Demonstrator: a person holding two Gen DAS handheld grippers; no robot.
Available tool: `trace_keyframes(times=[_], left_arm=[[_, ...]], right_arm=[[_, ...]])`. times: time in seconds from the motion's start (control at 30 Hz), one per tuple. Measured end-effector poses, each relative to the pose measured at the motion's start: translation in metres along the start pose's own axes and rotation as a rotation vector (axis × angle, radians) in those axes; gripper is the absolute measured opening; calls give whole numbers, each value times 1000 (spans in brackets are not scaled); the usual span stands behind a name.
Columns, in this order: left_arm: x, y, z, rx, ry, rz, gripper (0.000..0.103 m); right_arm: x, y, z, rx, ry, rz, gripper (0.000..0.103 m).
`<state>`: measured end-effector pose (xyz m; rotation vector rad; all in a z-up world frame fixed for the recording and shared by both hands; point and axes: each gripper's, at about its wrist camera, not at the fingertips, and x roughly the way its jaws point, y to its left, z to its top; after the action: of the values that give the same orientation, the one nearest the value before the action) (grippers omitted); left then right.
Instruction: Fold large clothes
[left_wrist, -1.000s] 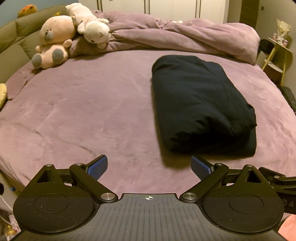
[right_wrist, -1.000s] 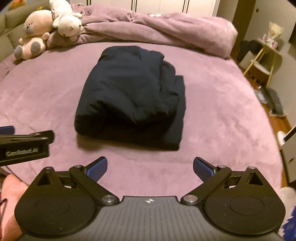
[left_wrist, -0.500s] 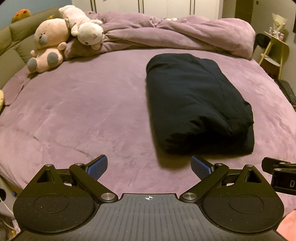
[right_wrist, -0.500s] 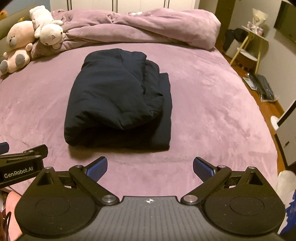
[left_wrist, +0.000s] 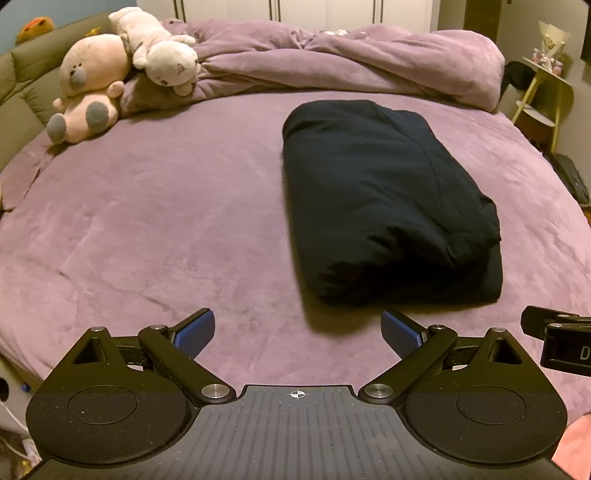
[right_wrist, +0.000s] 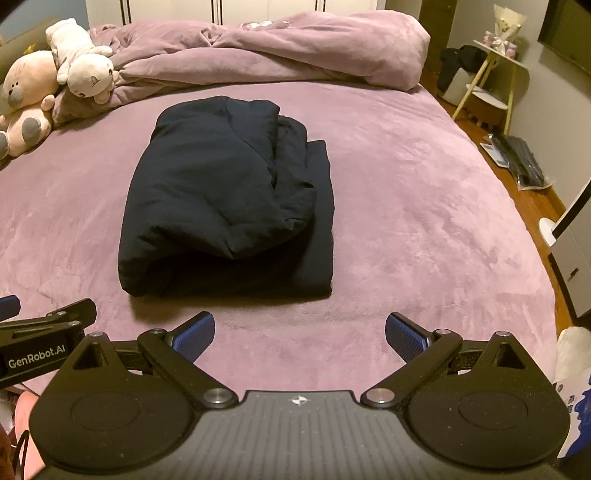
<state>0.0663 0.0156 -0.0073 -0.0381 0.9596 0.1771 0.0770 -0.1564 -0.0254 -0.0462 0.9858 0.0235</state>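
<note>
Plush toys (left_wrist: 92, 85), rumpled purple duvet (left_wrist: 351, 62), yellow stand (left_wrist: 546, 96)

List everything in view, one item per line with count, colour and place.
folded garment: one, dark navy, middle of the bed
bed cover: one, mauve, under the garment
duvet: one, mauve, bunched at the far end
plush toys: two, pink and white, far left corner
side stand: one, yellow-legged, right of the bed
wardrobe doors: white, behind the bed
left gripper: one, black with blue fingers, open, holding nothing
right gripper: one, black with blue fingers, open, holding nothing
</note>
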Motion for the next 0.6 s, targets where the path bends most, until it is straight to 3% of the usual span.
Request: trace_keyframes(times=[0.6], left_arm=[[-5, -5, 0, 7, -12, -9, 100]], right_arm=[[3, -6, 0, 22, 12, -2, 99]])
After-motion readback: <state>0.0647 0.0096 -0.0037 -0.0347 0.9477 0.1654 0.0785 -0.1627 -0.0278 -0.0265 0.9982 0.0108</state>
